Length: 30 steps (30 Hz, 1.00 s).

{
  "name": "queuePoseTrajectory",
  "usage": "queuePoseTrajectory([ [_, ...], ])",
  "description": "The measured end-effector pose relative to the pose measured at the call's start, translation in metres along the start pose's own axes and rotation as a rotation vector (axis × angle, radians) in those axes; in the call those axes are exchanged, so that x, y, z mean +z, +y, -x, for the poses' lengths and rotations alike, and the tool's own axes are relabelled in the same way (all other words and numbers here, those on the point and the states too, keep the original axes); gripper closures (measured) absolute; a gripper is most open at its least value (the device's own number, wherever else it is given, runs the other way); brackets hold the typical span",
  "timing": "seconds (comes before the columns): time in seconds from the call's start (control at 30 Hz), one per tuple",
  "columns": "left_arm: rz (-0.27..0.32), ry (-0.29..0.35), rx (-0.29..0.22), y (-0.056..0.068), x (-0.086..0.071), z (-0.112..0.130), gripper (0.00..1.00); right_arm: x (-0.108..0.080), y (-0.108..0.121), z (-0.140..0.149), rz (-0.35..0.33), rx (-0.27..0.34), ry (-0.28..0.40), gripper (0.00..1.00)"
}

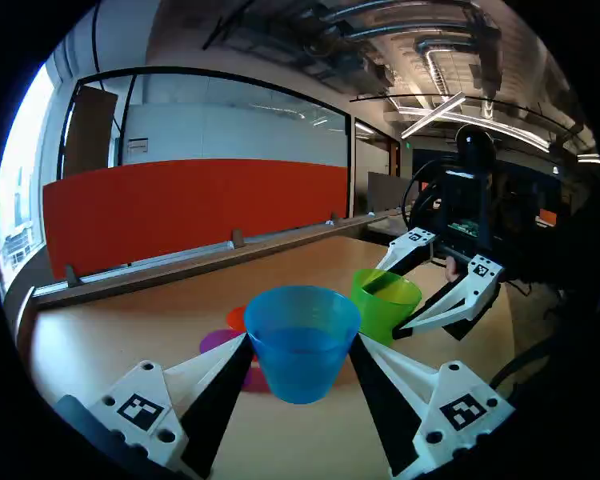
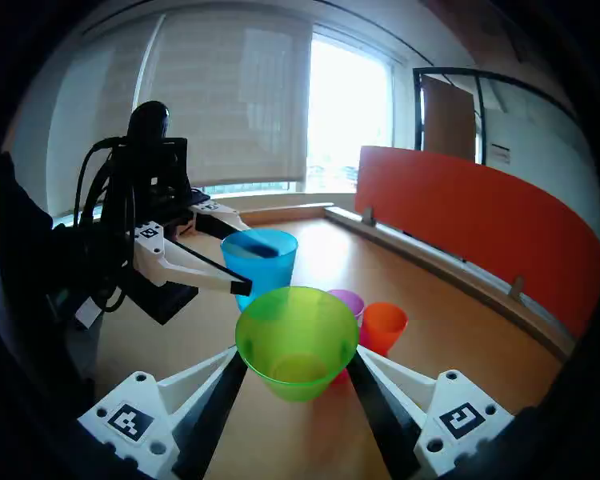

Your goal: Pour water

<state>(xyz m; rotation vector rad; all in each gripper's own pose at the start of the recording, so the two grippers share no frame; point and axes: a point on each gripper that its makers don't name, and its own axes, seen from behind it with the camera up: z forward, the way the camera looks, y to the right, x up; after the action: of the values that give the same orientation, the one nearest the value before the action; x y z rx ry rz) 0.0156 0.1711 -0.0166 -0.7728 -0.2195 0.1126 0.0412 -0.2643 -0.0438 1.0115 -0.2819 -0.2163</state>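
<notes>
A blue cup (image 1: 302, 344) with water in its lower part sits upright between the fingers of my left gripper (image 1: 302, 356), which is shut on it above the wooden table (image 1: 124, 328). Just behind it to the right, my right gripper (image 1: 390, 304) is shut on a green cup (image 1: 384, 302). In the right gripper view the green cup (image 2: 298, 342) is upright between the right gripper (image 2: 298, 360) fingers. The blue cup (image 2: 260, 264) is beyond it, in the left gripper (image 2: 248, 258). The two cups are close, rims apart.
A purple cup (image 2: 348, 302) and an orange cup (image 2: 382, 326) stand on the table (image 2: 460, 336) just behind the green cup; they show as purple cup (image 1: 218, 340) and orange cup (image 1: 238, 318). An orange partition (image 1: 196, 208) runs along the table's far edge.
</notes>
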Motion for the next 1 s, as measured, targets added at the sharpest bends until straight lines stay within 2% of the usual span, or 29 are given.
queuePoseTrajectory([
  [0.5,-0.018,0.045,0.011,0.003,-0.007,-0.015,0.17,-0.004,-0.001,-0.010,0.019,-0.010,0.060,0.12],
  [1.0,-0.033,0.085,0.005,0.003,-0.009,-0.026,0.17,-0.007,-0.001,-0.029,0.030,0.005,0.169,0.11],
])
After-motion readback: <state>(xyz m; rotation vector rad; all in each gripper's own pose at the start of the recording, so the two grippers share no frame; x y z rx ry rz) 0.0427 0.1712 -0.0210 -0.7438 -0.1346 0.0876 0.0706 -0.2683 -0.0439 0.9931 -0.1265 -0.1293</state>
